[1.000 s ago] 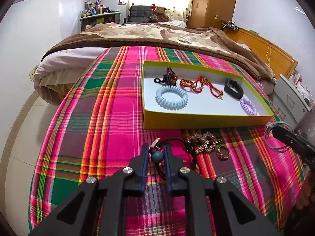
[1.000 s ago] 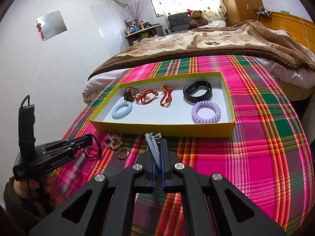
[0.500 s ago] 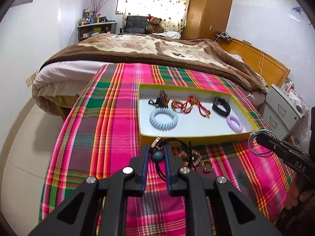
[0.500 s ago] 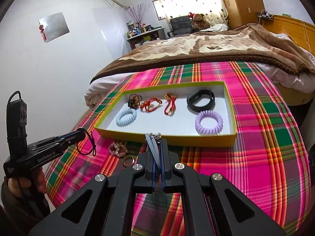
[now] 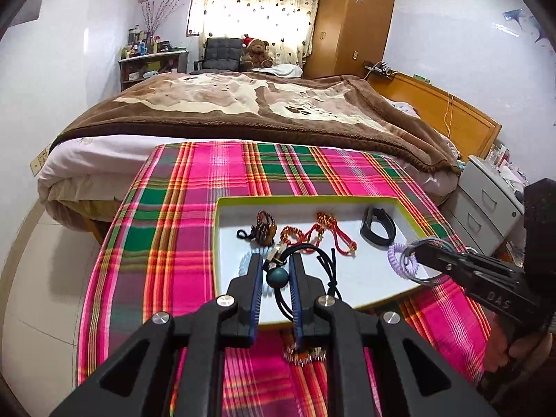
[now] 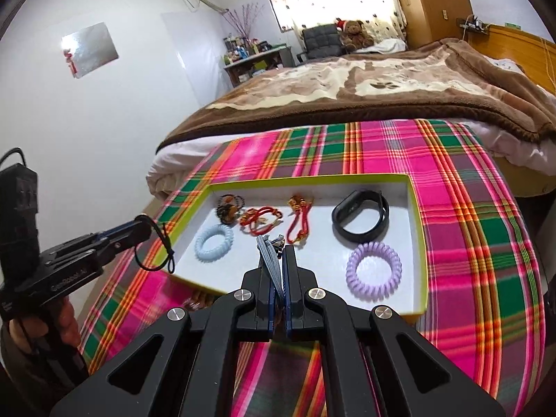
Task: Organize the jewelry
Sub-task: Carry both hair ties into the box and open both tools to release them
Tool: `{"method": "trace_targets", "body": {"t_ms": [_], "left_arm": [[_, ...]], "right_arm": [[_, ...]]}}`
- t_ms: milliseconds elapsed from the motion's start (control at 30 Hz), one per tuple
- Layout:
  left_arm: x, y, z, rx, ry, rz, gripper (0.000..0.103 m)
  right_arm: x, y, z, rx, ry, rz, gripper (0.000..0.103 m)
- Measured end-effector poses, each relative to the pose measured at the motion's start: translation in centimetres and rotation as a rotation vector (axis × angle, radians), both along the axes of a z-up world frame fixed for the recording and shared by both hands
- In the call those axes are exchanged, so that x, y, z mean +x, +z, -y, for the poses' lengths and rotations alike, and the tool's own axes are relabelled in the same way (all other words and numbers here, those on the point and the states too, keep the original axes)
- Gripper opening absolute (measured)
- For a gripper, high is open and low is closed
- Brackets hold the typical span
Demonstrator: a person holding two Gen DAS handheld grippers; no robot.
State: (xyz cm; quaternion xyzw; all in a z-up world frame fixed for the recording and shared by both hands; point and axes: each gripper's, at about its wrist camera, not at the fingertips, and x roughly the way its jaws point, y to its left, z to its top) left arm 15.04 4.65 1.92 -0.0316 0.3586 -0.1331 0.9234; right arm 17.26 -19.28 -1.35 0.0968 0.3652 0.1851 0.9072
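My left gripper (image 5: 276, 264) is shut on a black cord necklace with a teal bead (image 5: 277, 277) and holds it above the near left part of the yellow-rimmed tray (image 5: 305, 199). It also shows in the right wrist view (image 6: 146, 226), with the cord (image 6: 163, 246) dangling. My right gripper (image 6: 276, 248) is shut on a grey-blue wire bracelet (image 6: 269, 260), above the tray's (image 6: 418, 243) near edge. In the left wrist view the bracelet (image 5: 425, 260) hangs from it as thin rings.
In the tray lie a light blue coil tie (image 6: 213, 243), a purple coil tie (image 6: 373, 269), a black band (image 6: 359, 220), red cord bracelets (image 6: 260, 220) and a dark beaded piece (image 6: 229, 206). A sparkly piece (image 5: 304, 356) lies on the plaid cloth (image 5: 166, 243) in front of the tray.
Both grippers have lifted and moved forward from the cloth to over the tray's near edge, each still holding its piece. The loose pieces on the cloth now lie beneath them.
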Motion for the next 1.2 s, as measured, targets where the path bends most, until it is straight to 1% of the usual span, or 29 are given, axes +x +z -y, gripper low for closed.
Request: {"method": "trace_targets", "body": {"t_ms": [200, 300, 400, 500, 767, 933, 1000, 1100, 1167, 1200], "left_arm": [[2.3, -1.5, 0.5, -0.005, -0.001, -0.054, 0.016], [3.5, -2.8, 0.7, -0.011, -0.006, -0.103, 0.016], [3.9, -3.6, 0.9, 0.017, 0.001, -0.121, 0.016], [4.5, -4.4, 0.8, -0.004, 0.005, -0.152, 0.016], [4.7, -4.7, 0.6, -0.006, 0.011, -0.162, 0.016], [5.0, -5.0, 0.5, 0.007, 0.015, -0.181, 0.016], [5.0, -5.0, 0.7, 0.011, 0.011, -0.176, 0.016], [5.1, -5.0, 0.6, 0.005, 0.013, -0.179, 0.017], [5.1, -5.0, 0.6, 0.02, 0.023, -0.178, 0.017], [5.1, -5.0, 0.6, 0.022, 0.026, -0.177, 0.018]], "right_arm": [[3.0, -1.6, -0.3, -0.024, -0.002, -0.056, 0.003], [4.0, -2.3, -0.5, -0.035, 0.002, -0.077, 0.004], [4.8, -3.0, -0.6, -0.036, 0.002, -0.094, 0.003], [5.4, -3.5, -0.6, -0.039, 0.006, -0.11, 0.004], [6.1, -4.1, -0.8, -0.062, 0.006, -0.131, 0.004], [6.3, -4.5, -1.6, -0.144, 0.009, -0.137, 0.004], [6.2, -4.6, -1.9, -0.168, 0.013, -0.134, 0.004], [6.3, -4.7, -1.9, -0.189, 0.012, -0.137, 0.006], [6.3, -4.8, -1.8, -0.189, 0.011, -0.139, 0.011], [6.2, -4.8, -1.8, -0.191, 0.008, -0.136, 0.011]]}}
